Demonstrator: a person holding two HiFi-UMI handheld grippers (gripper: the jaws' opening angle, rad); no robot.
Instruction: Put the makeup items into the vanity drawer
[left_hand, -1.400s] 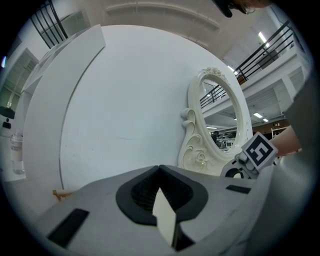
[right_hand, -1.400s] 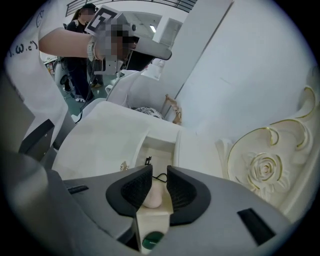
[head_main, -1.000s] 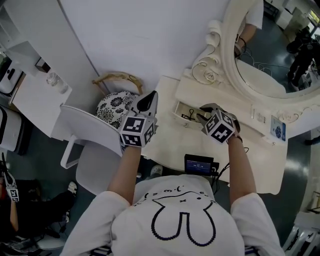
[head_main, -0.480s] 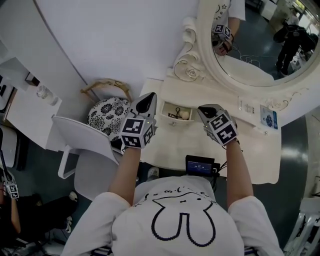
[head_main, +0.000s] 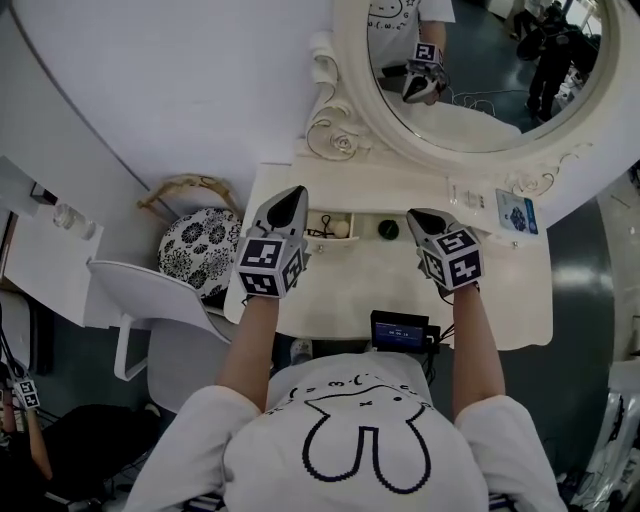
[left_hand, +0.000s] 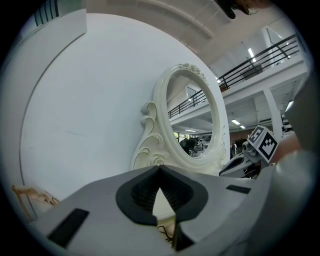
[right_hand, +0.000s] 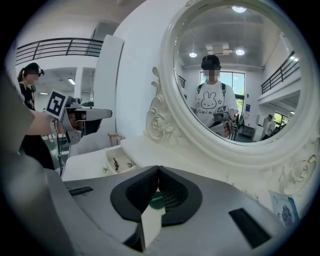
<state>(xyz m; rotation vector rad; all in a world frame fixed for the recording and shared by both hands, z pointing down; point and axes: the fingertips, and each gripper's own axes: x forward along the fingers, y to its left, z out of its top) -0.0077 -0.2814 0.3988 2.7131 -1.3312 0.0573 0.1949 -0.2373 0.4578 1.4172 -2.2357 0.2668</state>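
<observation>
A small open drawer (head_main: 346, 242) is let into the white vanity top (head_main: 380, 280). Inside lie a black wiry item (head_main: 320, 229) and a cream round item (head_main: 341, 229). A dark green round item (head_main: 388, 230) rests on the top just right of the drawer. My left gripper (head_main: 294, 196) hovers at the drawer's left end, shut and empty. My right gripper (head_main: 416, 216) is to the right of the green item, shut with nothing in it. In the right gripper view the drawer (right_hand: 108, 168) lies far left and the green item (right_hand: 156, 201) shows behind the shut jaws.
A big oval mirror (head_main: 470, 70) in an ornate cream frame rises behind the top. A blue-printed card (head_main: 517, 213) leans at the back right. A black device (head_main: 400, 328) sits at the front edge. A white chair (head_main: 150, 300) and a patterned stool (head_main: 200, 245) stand left.
My right gripper has drawn back from over the drawer to the right, past the green item, and rolled. The left gripper has stayed beside the drawer's left end.
</observation>
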